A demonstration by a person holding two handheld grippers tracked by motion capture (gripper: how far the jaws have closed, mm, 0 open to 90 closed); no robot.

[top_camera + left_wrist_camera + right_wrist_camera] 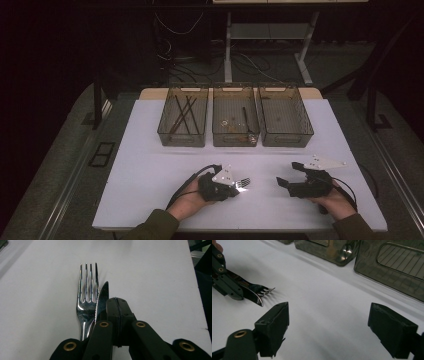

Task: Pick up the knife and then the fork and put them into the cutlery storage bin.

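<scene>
A shiny metal fork (87, 293) and a serrated knife (102, 298) lie side by side on the white table (150, 277). Their handles run beneath the left jaw of my left gripper (117, 305). That gripper's jaws are pressed together, with nothing visible between them. In the high view the left gripper (234, 188) sits at the front centre, with the fork (244, 183) glinting just past it. My right gripper (288, 174) hovers to the right, jaws wide apart and empty. The right gripper (328, 330) view has the fork (267, 291) and knife (254, 297) off to its left.
Three smoky transparent bins stand in a row at the back. The left bin (165, 125) holds several dark sticks, the middle bin (236, 137) a dark utensil and small bits, and the right bin (305, 122) little. Bare table lies between the bins and the grippers.
</scene>
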